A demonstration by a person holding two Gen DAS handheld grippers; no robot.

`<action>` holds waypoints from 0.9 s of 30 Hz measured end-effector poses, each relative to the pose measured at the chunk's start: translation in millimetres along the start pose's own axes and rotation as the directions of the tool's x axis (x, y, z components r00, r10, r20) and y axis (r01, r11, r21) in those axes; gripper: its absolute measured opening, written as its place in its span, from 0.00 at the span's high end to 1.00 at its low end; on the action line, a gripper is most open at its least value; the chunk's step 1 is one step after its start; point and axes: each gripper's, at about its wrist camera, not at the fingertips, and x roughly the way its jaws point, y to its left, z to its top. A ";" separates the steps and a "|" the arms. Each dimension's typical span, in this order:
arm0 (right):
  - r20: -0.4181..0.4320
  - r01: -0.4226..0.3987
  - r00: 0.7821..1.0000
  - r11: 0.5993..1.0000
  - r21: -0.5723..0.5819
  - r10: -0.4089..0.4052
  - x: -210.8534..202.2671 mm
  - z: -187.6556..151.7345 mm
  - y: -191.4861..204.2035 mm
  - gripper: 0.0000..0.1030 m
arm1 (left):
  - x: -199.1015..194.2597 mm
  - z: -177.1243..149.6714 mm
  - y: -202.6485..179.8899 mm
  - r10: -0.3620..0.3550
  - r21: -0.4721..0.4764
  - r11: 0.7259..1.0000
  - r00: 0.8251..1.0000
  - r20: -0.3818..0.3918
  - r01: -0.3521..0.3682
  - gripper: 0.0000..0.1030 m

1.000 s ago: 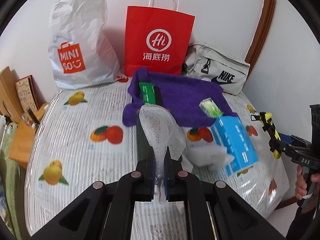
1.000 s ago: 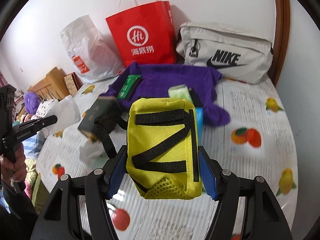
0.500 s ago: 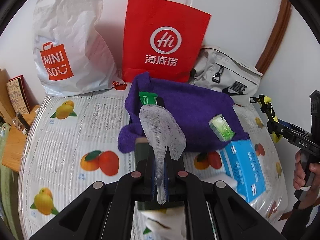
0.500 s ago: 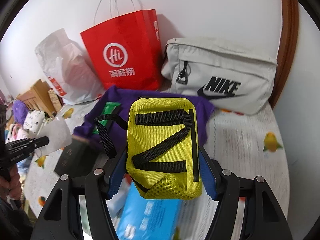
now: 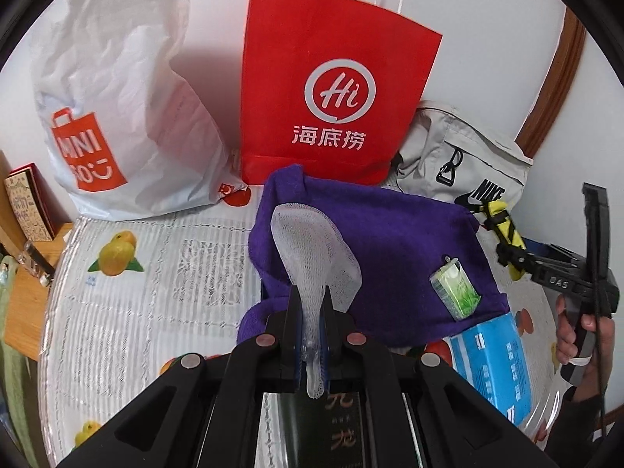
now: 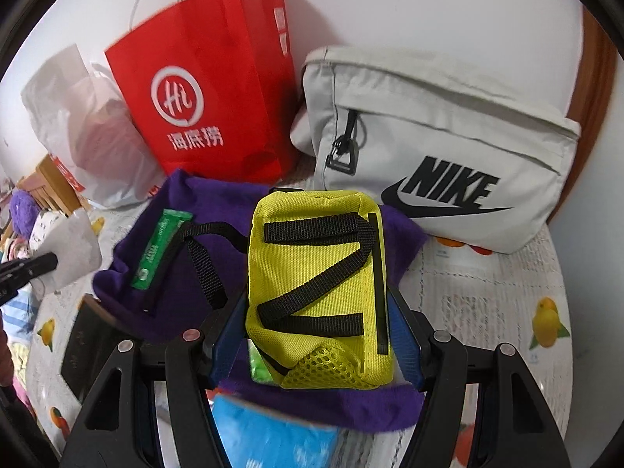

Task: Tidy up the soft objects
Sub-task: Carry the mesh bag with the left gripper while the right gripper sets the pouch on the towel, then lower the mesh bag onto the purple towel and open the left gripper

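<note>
Low centre of left view: left gripper [image 5: 311, 314] squeezed tight on white mesh net [image 5: 314, 251]. Low centre of right view: right gripper [image 6: 316, 329] hugging yellow pouch [image 6: 318, 292]. Likely step: carrying both toward bags. Behind, mid frame: purple towel [image 5: 394, 241]. Far top: red paper bag [image 5: 331, 82], grey Nike bag [image 6: 440, 136]. Next: pick bag, drop in. Bag mouths cut off; dark box under left gripper hard to read.

Both wrist cameras look steeply down along their tongs, close over the desk [image 5: 128, 312], facing the wall. Both views share the red bag [image 5: 331, 89] [image 6: 210, 93] and the purple cloth [image 5: 390, 249] [image 6: 218, 210].
</note>
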 end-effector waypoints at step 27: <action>-0.162 -0.015 0.987 1.000 -0.002 0.015 86.1 13.2 -10.4 0.34 | 93.6 22.4 -41.3 -0.107 0.090 0.988 0.980 -0.165 0.123 0.93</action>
